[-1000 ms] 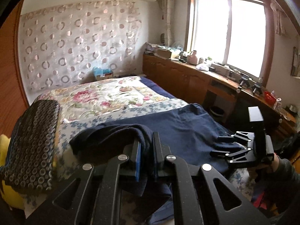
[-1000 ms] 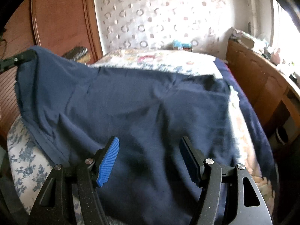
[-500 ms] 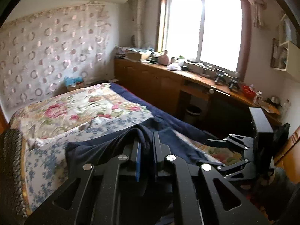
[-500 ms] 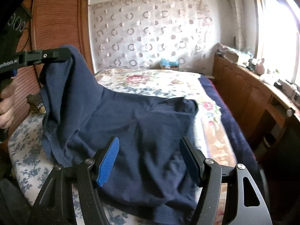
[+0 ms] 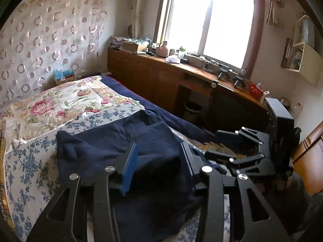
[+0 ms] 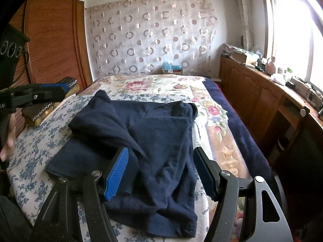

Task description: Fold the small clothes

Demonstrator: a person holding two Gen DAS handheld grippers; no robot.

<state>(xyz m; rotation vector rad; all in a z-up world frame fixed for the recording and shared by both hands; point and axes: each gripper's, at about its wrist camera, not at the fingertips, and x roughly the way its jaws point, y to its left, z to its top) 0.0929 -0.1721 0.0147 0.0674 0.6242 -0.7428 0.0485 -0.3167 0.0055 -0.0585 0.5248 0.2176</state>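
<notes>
Right wrist view, left to right: the left gripper point(image 6: 66, 89) hangs clear at far left, jaws parted and empty. The navy garment point(image 6: 153, 141) lies rumpled mid-bed point(image 6: 30, 147); it looks soft, light and floppy, best pinched at a hem corner. The right gripper point(image 6: 161, 173) hovers near, jaws wide, holding nothing.

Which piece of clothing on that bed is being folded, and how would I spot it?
Start at the bed with the flowered cover. On its near, blue-sprigged end lies the navy garment, loosely doubled over. It is the only plain, dark cloth lying loose on top.
</notes>
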